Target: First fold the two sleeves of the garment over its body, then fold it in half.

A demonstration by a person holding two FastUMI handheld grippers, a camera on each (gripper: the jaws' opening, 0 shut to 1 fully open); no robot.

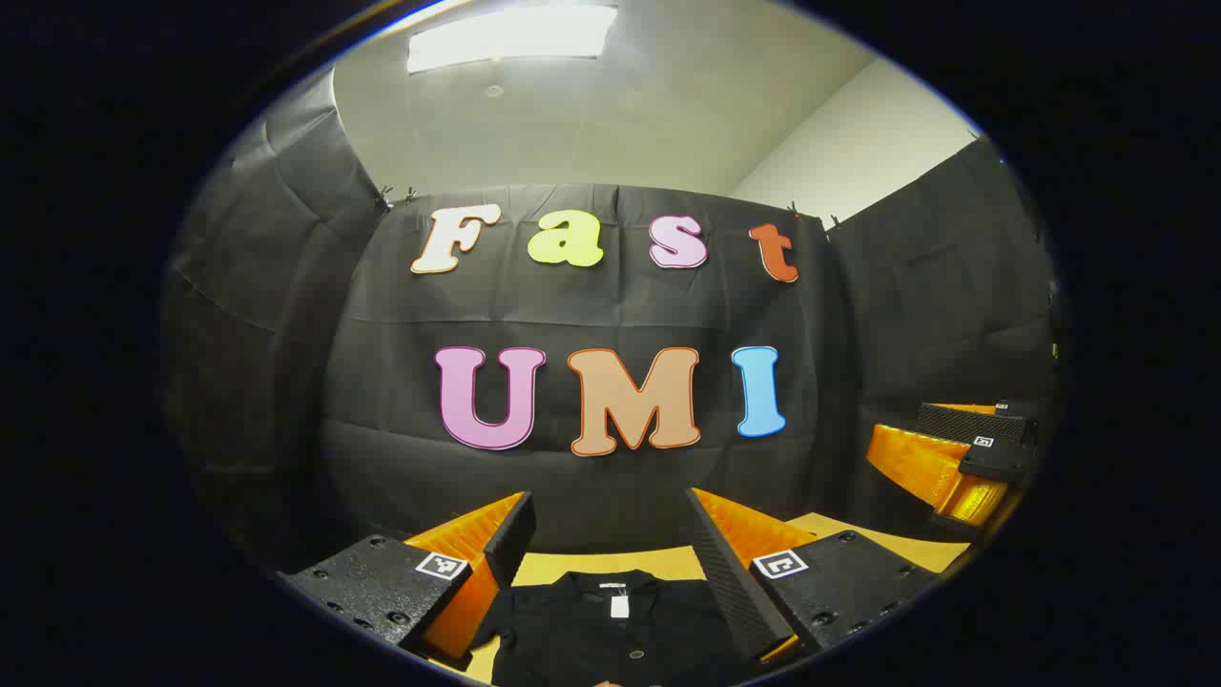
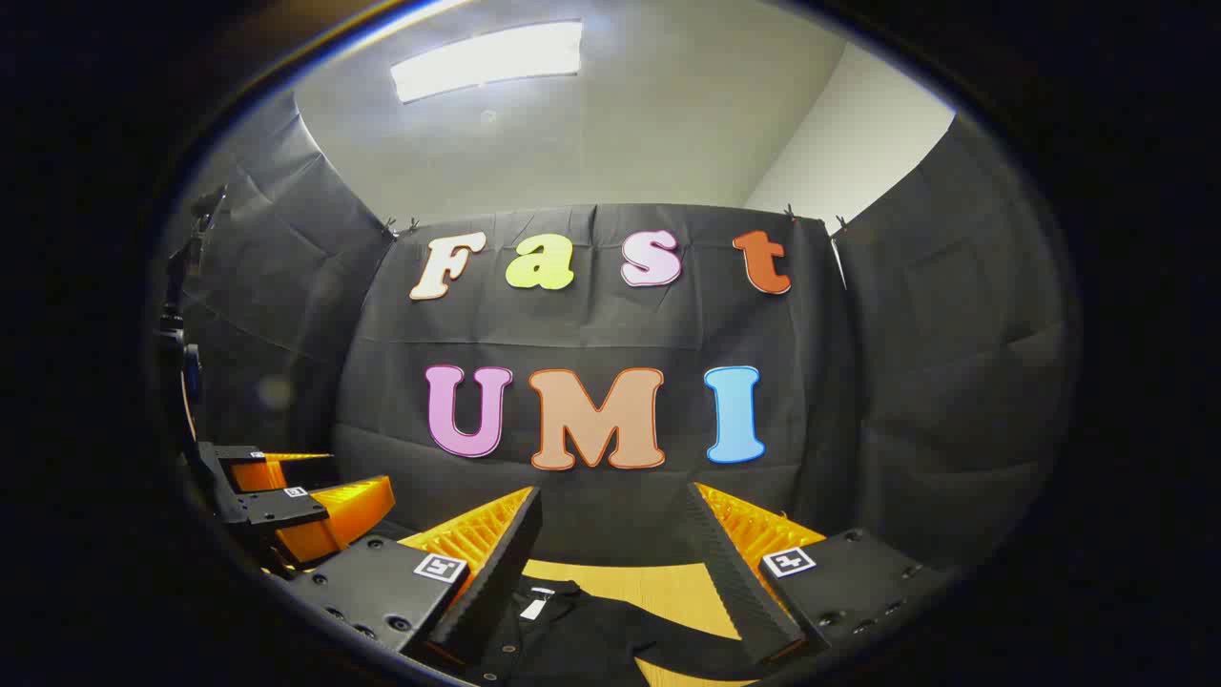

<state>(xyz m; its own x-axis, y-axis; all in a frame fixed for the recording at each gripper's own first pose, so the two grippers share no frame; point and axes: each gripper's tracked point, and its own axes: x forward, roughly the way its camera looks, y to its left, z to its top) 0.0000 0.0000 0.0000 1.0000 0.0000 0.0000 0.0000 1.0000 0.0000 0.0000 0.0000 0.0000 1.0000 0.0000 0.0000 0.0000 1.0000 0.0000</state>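
Note:
A black collared garment [image 1: 610, 630] lies flat on the wooden table [image 1: 572, 568], its collar with a white tag toward the far wall. My left gripper [image 1: 610, 520] hovers open above it, fingers wide on either side of the collar. In the right gripper view the same garment [image 2: 582, 634] shows with one sleeve stretching right across the table. My right gripper [image 2: 610, 520] is open above it, nothing between its fingers. The right gripper [image 1: 963, 453] also appears at the far right of the left gripper view, and the left gripper [image 2: 286, 496] at the left of the right gripper view.
The black cloth wall [image 1: 610, 315] closes the booth behind and on both sides of the table. Bare wooden tabletop [image 2: 668, 587] runs between the garment and the wall. A ceiling light [image 1: 510, 38] glows overhead.

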